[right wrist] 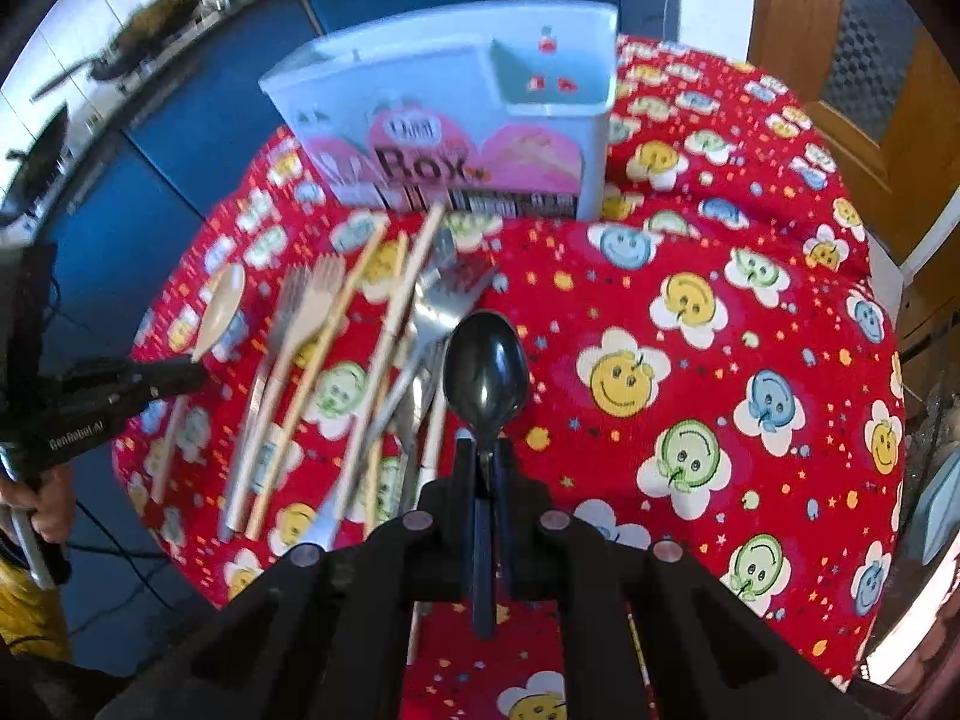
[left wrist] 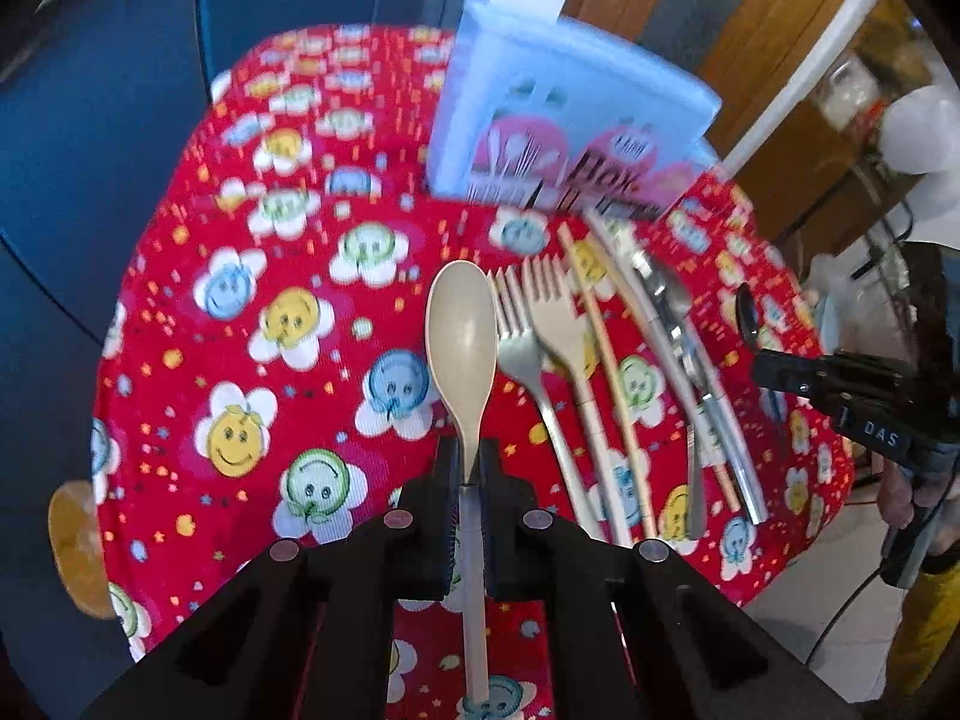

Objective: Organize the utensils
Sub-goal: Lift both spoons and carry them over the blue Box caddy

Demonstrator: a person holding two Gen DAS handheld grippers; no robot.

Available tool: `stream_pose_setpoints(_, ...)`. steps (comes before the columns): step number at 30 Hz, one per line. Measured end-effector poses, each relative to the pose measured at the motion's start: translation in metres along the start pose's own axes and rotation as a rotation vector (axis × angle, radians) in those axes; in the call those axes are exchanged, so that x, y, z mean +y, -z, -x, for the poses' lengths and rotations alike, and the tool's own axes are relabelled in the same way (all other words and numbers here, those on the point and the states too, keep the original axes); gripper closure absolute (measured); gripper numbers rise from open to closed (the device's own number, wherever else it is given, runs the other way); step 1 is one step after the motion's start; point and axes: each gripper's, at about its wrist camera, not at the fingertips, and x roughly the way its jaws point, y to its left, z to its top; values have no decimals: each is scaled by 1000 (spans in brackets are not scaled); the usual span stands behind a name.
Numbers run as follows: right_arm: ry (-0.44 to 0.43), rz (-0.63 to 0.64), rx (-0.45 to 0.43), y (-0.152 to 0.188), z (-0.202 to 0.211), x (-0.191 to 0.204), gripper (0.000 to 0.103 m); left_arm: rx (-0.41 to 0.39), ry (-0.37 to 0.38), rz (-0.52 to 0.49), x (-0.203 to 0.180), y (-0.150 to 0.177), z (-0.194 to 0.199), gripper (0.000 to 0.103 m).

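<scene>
Left wrist view: the left gripper [left wrist: 467,468], at lower centre of the frame, pinches the handle of a beige spoon [left wrist: 461,336], whose bowl points toward the top of the frame above the red smiley-flower tablecloth [left wrist: 240,312]. To the right of the spoon lie a grey fork [left wrist: 517,348], a beige fork [left wrist: 555,324], beige chopsticks [left wrist: 606,372] and metal cutlery [left wrist: 690,360], side by side on the cloth. A pale blue utensil box [left wrist: 570,102] stands at upper centre, blurred. Right wrist view: the right gripper [right wrist: 485,462], at lower centre, is pressed onto the handle of a black spoon [right wrist: 487,369], bowl upward in the frame. The loose utensils lie left of it; the box sits at upper centre, its open compartment [right wrist: 552,75] at upper right. A hand [right wrist: 42,510] grips the left tool at the left edge.
</scene>
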Motion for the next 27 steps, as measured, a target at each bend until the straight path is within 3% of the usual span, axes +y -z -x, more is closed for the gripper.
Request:
stream_pose_setpoints(7, -56, -34, -225, 1, 34, -1, 96, -219, 62, -1, -10, -7, 28, 97)
stream_pose_setpoints(13, -72, -30, -343, -16, 45, 6, 96, -373, 96, 4, -21, -35, 43, 97)
stream_pose_setpoints(27, -50, -43, -559, -65, 53, -3, 96, -646, 5, -45, -39, -112, 57, 97)
